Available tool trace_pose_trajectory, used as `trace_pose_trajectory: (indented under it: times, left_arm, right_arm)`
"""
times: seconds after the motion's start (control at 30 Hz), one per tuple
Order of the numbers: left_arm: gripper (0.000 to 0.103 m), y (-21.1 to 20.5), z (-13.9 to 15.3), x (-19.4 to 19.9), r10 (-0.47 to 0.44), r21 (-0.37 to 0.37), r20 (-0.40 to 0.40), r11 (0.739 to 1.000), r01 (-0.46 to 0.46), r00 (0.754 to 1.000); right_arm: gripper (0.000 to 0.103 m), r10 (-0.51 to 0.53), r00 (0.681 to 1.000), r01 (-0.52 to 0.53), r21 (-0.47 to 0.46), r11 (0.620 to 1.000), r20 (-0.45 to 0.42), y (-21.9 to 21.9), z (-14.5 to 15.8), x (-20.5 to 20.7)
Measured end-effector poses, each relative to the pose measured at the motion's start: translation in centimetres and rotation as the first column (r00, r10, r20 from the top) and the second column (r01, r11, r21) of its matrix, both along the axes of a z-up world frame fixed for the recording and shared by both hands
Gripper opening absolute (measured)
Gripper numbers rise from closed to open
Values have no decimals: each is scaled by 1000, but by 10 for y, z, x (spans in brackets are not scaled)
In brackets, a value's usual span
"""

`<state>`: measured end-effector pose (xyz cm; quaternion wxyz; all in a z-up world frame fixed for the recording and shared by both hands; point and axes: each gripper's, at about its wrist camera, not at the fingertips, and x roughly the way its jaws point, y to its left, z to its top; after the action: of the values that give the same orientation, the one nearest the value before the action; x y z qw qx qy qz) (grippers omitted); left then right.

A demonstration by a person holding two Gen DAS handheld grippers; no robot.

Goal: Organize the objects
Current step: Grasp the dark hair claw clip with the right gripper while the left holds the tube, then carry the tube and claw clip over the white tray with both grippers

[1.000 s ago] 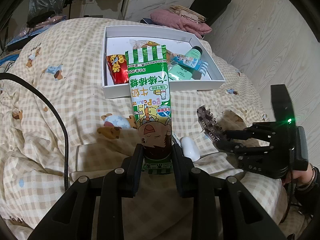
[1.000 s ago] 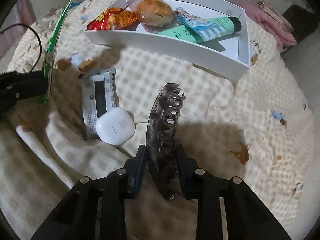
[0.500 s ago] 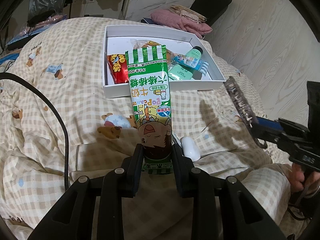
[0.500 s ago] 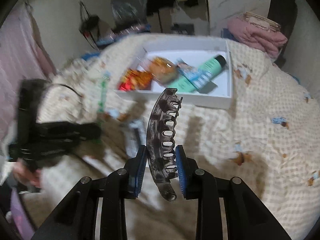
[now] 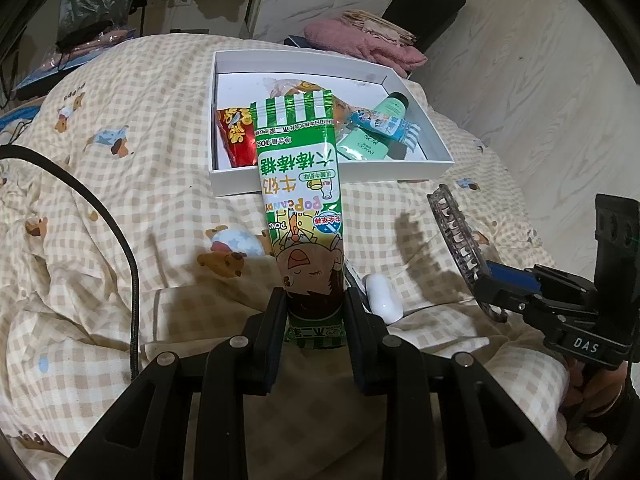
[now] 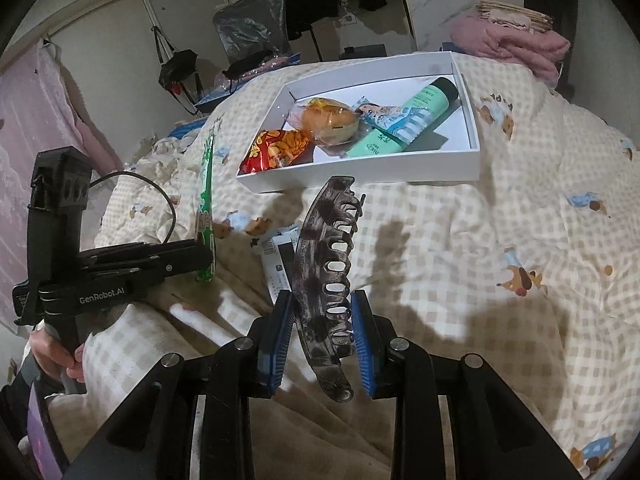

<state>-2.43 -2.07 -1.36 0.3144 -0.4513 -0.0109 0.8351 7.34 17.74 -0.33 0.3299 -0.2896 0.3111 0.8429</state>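
Checked bedding printed with little bears covers the bed [image 5: 120,184], and on it sits a white box [image 6: 360,174] that serves as the landmark for everything else. Inside the box lie a red snack bag [image 6: 276,150], a wrapped bun [image 6: 330,124], a mint-green tube [image 6: 408,120] and a blue striped sachet [image 6: 394,118]. Just short of the box's near wall, the left gripper [image 5: 314,312] pinches the bottom of a green candy packet [image 5: 300,200], which stands upright and off the bedding. To that packet's right, also short of the box, the right gripper [image 6: 322,330] clamps a dark hair claw [image 6: 324,264] between its blue pads [image 6: 276,340]. A white earbud case [image 5: 382,296] and a flat packet [image 6: 276,260] lie on the bedding nearer than the box. Both items look mid-carry; the next move probably calls for reaching over the near wall and releasing into the box's bare part.
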Motion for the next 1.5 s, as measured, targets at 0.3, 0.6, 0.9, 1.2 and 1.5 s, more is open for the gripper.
trace_pose_trajectory:
  times: [0.3,0.6,0.9,1.2,1.5]
  left_arm:
    - [31,-4,0,-2,-2,23,8,1000,2,1000]
    - [31,-10,1,-2,9,45,0,999,-9,1000]
    - [31,-5,1,-1,3,23,2,1000,-3,1000]
    - [31,-5,-1,-3,0,24,6,1000,0,1000]
    - [31,-6,6,1,-15,42,-25,999,17,1000]
  right_arm:
    - [31,-34,999,36,60,998,-38,-8,5,6]
    - [31,-20,999,23,79,997,-39,-13,5,3]
    - [31,-14,999,16,56,998,-48,-11,2,3]
    - [31,-54,998,53,47,997,13,-8,-2,3]
    - [31,-15,1000,16,56,998,-18,-11,0,3]
